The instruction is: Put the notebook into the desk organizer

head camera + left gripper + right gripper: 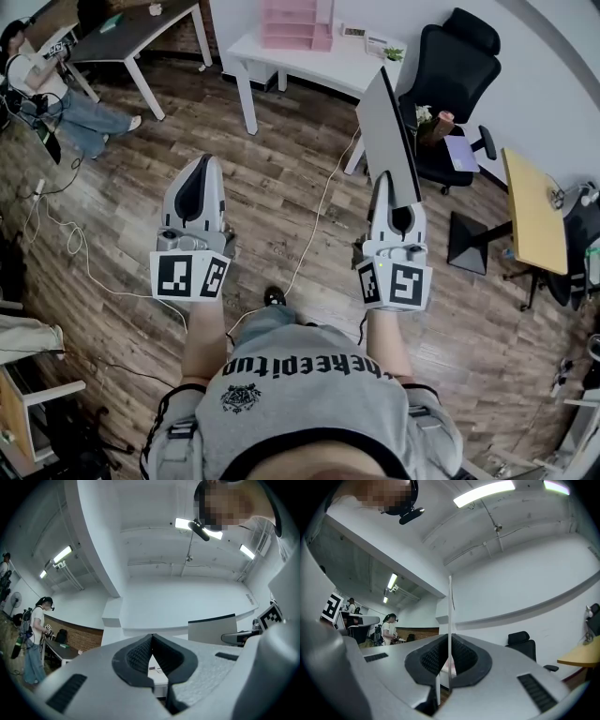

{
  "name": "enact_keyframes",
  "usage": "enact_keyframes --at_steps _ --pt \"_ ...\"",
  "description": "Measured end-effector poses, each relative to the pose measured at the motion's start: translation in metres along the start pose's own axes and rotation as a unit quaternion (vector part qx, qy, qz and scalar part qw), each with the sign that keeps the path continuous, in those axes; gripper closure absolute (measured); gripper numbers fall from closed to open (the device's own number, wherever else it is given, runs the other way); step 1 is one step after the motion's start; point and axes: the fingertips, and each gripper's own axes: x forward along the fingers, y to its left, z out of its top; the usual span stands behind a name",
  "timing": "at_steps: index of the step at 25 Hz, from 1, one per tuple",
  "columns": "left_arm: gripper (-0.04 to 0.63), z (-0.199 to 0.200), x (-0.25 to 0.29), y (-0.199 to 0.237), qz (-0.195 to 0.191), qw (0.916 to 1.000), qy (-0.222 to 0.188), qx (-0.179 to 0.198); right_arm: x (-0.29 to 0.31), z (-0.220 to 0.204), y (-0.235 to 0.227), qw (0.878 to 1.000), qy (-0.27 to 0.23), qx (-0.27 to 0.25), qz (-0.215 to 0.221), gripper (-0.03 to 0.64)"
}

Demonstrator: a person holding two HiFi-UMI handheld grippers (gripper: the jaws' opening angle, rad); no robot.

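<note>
My right gripper (385, 186) is shut on the lower edge of a thin grey notebook (386, 136), which stands upright above the jaws. The right gripper view shows the notebook (450, 606) edge-on as a thin pale line pinched between the dark pads (465, 658). My left gripper (208, 161) is held out level with the right one, its jaws shut with nothing between them. From the left gripper view the notebook (211, 629) appears as a grey panel to the right. The pink desk organizer (296, 24) stands on a white table (347, 67) ahead, well beyond both grippers.
A black office chair (452, 75) stands right of the white table, and a yellow table (531, 208) is at the far right. Cables (317, 221) run over the wooden floor. A dark desk (131, 33) and a seated person (52, 89) are at the far left.
</note>
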Motion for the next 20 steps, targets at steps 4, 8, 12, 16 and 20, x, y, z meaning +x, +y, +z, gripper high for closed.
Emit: enact_keyframes --at_steps 4,8,12,16,20 --pt "0.592 -0.005 0.023 0.024 -0.004 1.0000 -0.003 0.004 0.033 -0.008 0.008 1.000 -0.004 0.004 -0.002 0.607" --pt "0.592 -0.011 0.043 0.049 -0.007 0.9999 -0.006 0.008 0.062 -0.016 0.017 1.000 -0.007 0.005 -0.005 0.607" --pt "0.592 -0.019 0.055 0.068 -0.013 0.9999 -0.004 0.008 0.081 -0.025 0.026 1.000 -0.006 0.006 -0.009 0.607" --pt "0.592 -0.026 0.064 0.082 -0.016 0.9999 -0.004 0.003 0.092 -0.035 0.035 1.000 0.001 0.006 -0.009 0.607" --pt "0.592 -0.037 0.077 0.089 -0.022 0.9997 0.003 -0.005 0.102 -0.042 0.034 1.000 0.011 0.002 -0.016 0.607"
